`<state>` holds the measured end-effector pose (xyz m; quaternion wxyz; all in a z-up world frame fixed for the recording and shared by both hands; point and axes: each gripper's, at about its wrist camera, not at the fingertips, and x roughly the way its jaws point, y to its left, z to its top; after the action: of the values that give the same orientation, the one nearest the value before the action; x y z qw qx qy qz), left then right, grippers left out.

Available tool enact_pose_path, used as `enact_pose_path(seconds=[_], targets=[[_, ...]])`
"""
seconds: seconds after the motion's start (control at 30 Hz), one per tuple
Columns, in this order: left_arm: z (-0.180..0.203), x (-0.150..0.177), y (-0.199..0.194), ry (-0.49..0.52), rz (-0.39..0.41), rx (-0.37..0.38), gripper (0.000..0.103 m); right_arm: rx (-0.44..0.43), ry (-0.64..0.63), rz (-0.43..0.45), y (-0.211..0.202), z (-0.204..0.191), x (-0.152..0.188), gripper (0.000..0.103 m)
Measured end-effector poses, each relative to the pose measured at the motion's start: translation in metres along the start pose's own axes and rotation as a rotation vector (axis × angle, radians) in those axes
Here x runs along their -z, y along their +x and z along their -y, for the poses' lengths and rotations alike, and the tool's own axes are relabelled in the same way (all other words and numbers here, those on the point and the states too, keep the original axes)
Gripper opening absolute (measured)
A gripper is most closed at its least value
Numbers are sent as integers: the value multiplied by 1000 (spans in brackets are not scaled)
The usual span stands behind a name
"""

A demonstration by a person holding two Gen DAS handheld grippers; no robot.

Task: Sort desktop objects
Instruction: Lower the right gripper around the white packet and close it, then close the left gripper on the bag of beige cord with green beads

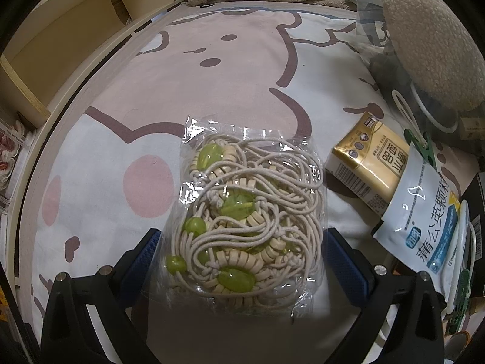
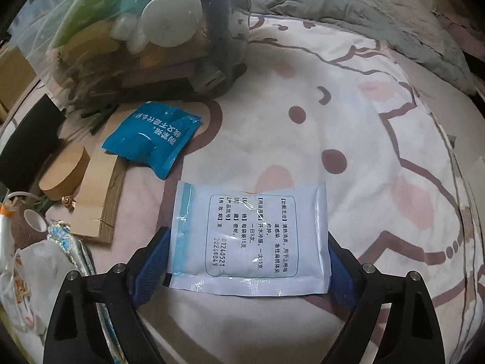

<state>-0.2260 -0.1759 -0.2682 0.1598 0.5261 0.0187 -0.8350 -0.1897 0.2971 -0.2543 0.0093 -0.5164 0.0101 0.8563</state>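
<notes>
Nearest your left camera, the clear bag of cord and green beads (image 1: 245, 221) sits between the two blue pads of the left gripper (image 1: 242, 242). The pads stand at the bag's two sides; the view does not settle whether they press the film or only flank it, so you cannot tell whether this gripper is clamped. The bag's long axis runs straight away from the gripper, along the fingers, over the printed bed cover (image 1: 212, 69).

In your right camera the white medicine sachet (image 2: 251, 239) lies the same way: between the pads of the right gripper (image 2: 247, 261), printed side up, with its near edge closest to the camera. The pads meet its left and right edges, but contact is again not certain.

Each gripper is the nearer one to its own item, so no reach across is called for. Judge the coming move as a lift and carry of each item to its group.

Other items on the bed cover:
- gold carton (image 1: 368, 163), right of the bead bag
- second white sachet (image 1: 424, 209), overlapping that carton
- blue sachet (image 2: 153, 139), beyond and left of the right gripper
- large clear bag of mixed goods (image 2: 145, 36), toward the far left of that view
- wooden board (image 2: 100, 191) at the left edge
</notes>
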Motion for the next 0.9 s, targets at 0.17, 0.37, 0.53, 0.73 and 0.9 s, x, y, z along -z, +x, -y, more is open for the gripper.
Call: enact_pose_path(seconds=[0.17, 0.37, 0.53, 0.73, 0.9], targets=[[-4, 0, -1, -11, -7, 26, 103, 15, 52, -4, 8, -3, -1, 103], [-7, -5, -2, -32, -11, 46, 103, 0, 78, 6, 8, 1, 0, 103], [-9, -9, -5, -53, 2, 50, 103, 3, 84, 29, 9, 0, 1, 103], [-14, -15, -4, -78, 10, 36, 103, -4, 92, 25, 8, 1, 0, 103], [-7, -14, -1, -46, -1, 16, 103, 0, 90, 25, 8, 1, -2, 103]])
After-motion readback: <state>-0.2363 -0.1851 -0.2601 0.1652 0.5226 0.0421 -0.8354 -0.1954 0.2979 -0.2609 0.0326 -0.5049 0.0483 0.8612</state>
